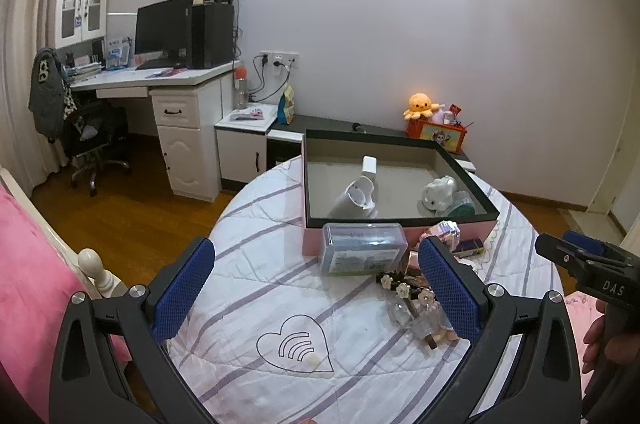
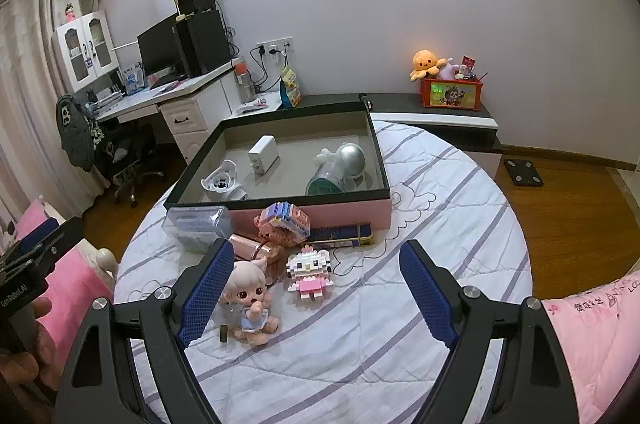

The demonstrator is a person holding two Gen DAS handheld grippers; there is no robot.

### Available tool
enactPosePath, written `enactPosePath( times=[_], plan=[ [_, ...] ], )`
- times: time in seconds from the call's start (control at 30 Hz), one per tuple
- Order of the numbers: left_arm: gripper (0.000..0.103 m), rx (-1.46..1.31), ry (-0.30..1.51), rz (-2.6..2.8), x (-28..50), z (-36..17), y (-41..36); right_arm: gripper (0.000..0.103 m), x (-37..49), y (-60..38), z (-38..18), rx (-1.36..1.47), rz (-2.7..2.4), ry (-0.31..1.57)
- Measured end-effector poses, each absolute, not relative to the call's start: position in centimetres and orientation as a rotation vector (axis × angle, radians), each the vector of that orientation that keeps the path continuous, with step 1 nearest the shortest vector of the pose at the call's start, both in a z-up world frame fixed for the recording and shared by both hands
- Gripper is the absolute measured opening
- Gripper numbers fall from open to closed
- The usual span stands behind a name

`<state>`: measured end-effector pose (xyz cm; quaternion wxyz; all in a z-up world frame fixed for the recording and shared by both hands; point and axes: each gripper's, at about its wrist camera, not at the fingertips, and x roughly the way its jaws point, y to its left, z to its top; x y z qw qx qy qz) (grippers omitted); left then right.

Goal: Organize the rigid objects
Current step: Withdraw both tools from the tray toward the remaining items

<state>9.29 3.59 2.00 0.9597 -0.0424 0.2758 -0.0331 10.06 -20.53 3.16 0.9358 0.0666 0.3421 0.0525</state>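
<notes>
A pink box (image 2: pixel 348 214) with a black rim (image 1: pixel 400 140) sits at the far end of the striped quilt. In it lie a white charger (image 2: pixel 263 151), a white device (image 2: pixel 222 183) and a silver and teal toy (image 2: pixel 340 163). In front of it are a clear plastic case (image 1: pixel 362 248), a pastel block toy (image 2: pixel 286 220), a blue tin (image 2: pixel 340 236), a pink cylinder (image 2: pixel 248 250), a block cat (image 2: pixel 310 272) and a doll (image 2: pixel 250 298). My left gripper (image 1: pixel 316 248) is open, just short of the case. My right gripper (image 2: pixel 316 250) is open over the quilt, with the doll beside its left finger.
The quilt (image 2: pixel 360 324) covers a rounded bed end. A pink pillow (image 1: pixel 28 288) lies left and pink bedding (image 2: pixel 592 336) right. Beyond are a white desk (image 1: pixel 160 79), an office chair (image 1: pixel 92 139), a low dark cabinet (image 2: pixel 440 107) with an orange toy box (image 2: pixel 452 93), and a scale (image 2: pixel 524 172) on the floor.
</notes>
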Motion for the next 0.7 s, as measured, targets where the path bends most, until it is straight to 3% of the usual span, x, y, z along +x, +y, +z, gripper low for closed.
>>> enactPosePath(
  times=[0.7],
  plan=[
    [0.103, -0.077, 0.66, -0.066, 8.9, -1.5, 2.1, 0.086, 11.4, -18.2, -2.7, 0.119, 0.225, 0.86]
  ],
)
